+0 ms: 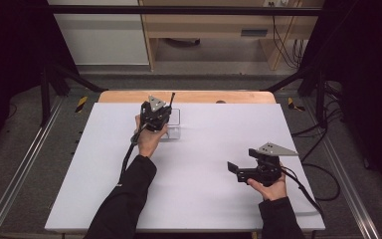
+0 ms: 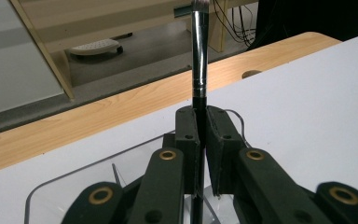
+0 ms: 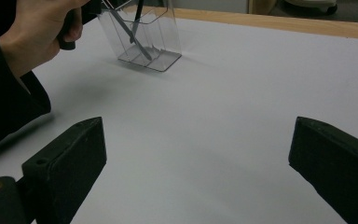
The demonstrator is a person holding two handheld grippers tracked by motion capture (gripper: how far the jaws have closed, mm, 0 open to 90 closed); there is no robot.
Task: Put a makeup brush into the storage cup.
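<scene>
A slim black brush [image 2: 199, 56] with a silver band stands upright, and my left gripper [image 2: 203, 116] is shut on its handle. In the high view this left gripper [image 1: 158, 115] sits at the far middle of the table, the brush [image 1: 171, 99] sticking up from it. Right under it stands a clear plastic holder [image 1: 175, 127], whose rim [image 2: 74, 179] shows below the jaws. In the right gripper view the holder [image 3: 165, 32] has the brush's lower end and a thin silvery tool [image 3: 128, 29] inside. My right gripper [image 3: 198, 135] is open, holding nothing, low over the table at the near right [image 1: 236, 172].
The white table top [image 1: 204, 199] has a wooden strip [image 1: 189, 96] along its far edge. Beyond it are a wooden shelf frame [image 1: 151, 45] and loose cables [image 1: 288, 45]. Metal rails run along both sides of the table.
</scene>
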